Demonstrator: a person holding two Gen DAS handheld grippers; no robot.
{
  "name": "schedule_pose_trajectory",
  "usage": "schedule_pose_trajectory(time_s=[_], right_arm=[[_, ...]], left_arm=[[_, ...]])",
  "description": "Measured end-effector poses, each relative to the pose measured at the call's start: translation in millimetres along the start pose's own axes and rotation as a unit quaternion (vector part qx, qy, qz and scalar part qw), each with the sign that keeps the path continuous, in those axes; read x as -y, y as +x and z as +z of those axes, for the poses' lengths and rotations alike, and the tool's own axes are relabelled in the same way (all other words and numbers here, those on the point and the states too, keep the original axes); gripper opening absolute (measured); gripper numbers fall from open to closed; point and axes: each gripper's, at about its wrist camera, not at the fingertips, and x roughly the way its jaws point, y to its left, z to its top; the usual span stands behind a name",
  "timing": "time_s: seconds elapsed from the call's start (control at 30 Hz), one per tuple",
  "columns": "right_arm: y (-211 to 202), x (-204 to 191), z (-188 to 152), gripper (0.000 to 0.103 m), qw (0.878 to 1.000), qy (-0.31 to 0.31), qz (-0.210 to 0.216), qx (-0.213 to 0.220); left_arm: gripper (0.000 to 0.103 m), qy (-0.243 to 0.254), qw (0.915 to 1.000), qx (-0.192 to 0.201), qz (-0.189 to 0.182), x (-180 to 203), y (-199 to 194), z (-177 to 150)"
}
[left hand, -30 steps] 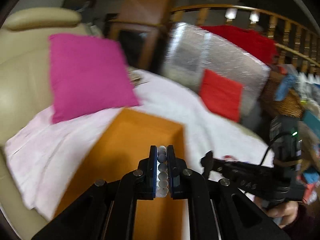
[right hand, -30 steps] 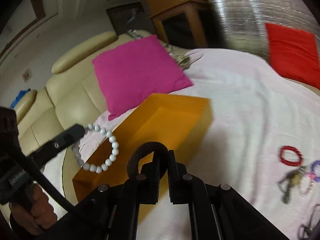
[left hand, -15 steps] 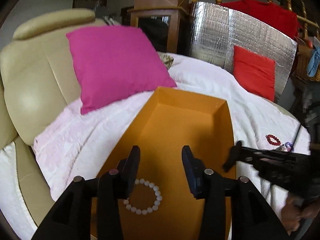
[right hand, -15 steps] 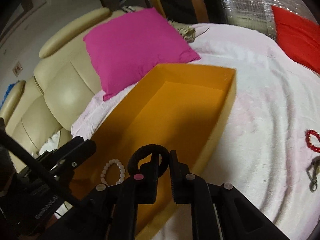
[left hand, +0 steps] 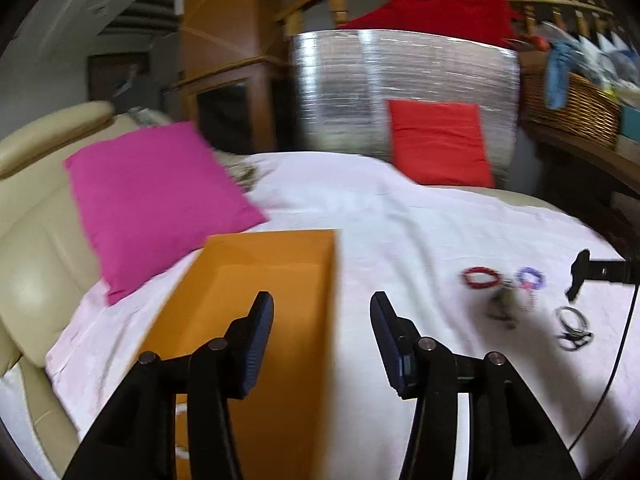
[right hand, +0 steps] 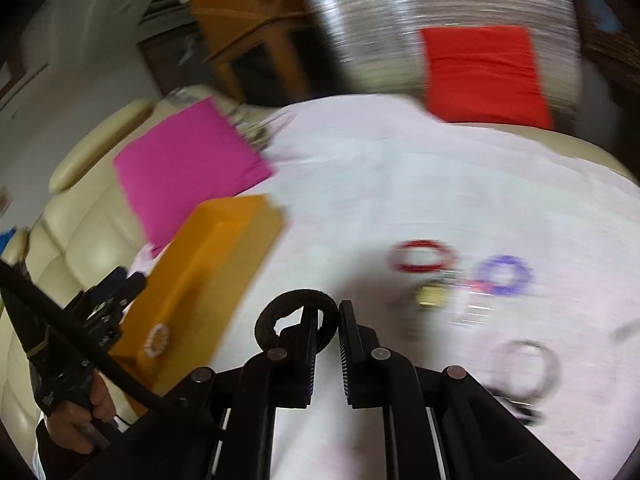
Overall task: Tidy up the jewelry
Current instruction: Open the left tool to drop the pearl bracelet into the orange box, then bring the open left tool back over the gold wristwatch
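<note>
The pearl bracelet (right hand: 157, 339) has left the left gripper (left hand: 322, 334): a second ago it was pinched there, and now it lies on the floor of the orange box (right hand: 208, 280), near the end closest to the cameras. The left fingers (left hand: 256, 344) are opening, nothing between them, and their view has swung from over the box toward the white sheet (left hand: 400, 220) at its 3 o'clock side.

The right gripper (right hand: 328, 330) has swung the same way, and its fingers are opening a little. The black ring (right hand: 296, 320) that they clamped earlier now hangs around the left-hand finger, and the gap between the fingers looks clear (blur hides whether a pad touches it).

So one piece is stowed. The black ring seems about to drop while the gripper is over the sheet, at 3 o'clock of the box, so it may miss.

More jewelry lies on the sheet at about 2 o'clock of the box: a red bracelet (left hand: 480, 278), a purple one (left hand: 531, 277), a dull tangle (left hand: 502, 308) and thin black loops (left hand: 573, 326). The left gripper probably heads there.
</note>
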Motion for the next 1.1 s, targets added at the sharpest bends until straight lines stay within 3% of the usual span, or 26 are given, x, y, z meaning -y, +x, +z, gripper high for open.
schedule_pose_trajectory(time_s=[0.17,0.27,0.37,0.6,0.73,0.83,1.0,1.1], right_arm=[[-32.9,93.3,-13.1,0.019,0.996,0.088,-0.030,-0.006],[-36.3,136.5,-22.9,0.021,0.989,0.140,-0.047,-0.025],[-34.5,165.5,-34.5,0.021,0.981,0.184,-0.021,-0.054],[-29.0,198.5,-43.5,0.021,0.971,0.226,0.008,-0.081],[-23.9,202.8,-46.3,0.021,0.970,0.228,0.015,-0.084],[-20.4,208.0,-47.5,0.021,0.967,0.238,0.023,-0.084],[-7.3,203.2,-34.4,0.021,0.971,0.229,0.029,-0.067],[6.2,194.4,-26.9,0.021,0.973,0.218,0.029,-0.071]], left_arm=[[0.051,0.014,0.9958,-0.016,-0.089,48.9,6.6,1.3],[0.051,0.014,0.9864,-0.041,-0.159,76.8,13.3,-0.7],[0.051,0.016,0.9729,-0.077,-0.217,106.6,24.7,-4.5],[0.051,0.033,0.9521,-0.132,-0.274,164.3,45.2,-14.8],[0.051,0.057,0.9418,-0.154,-0.293,191.9,51.1,-21.4],[0.051,0.066,0.9396,-0.160,-0.295,203.8,53.8,-22.3],[0.051,0.068,0.9430,-0.160,-0.284,207.2,57.3,-20.1],[0.051,0.082,0.9501,-0.156,-0.257,205.9,61.1,-19.8]])
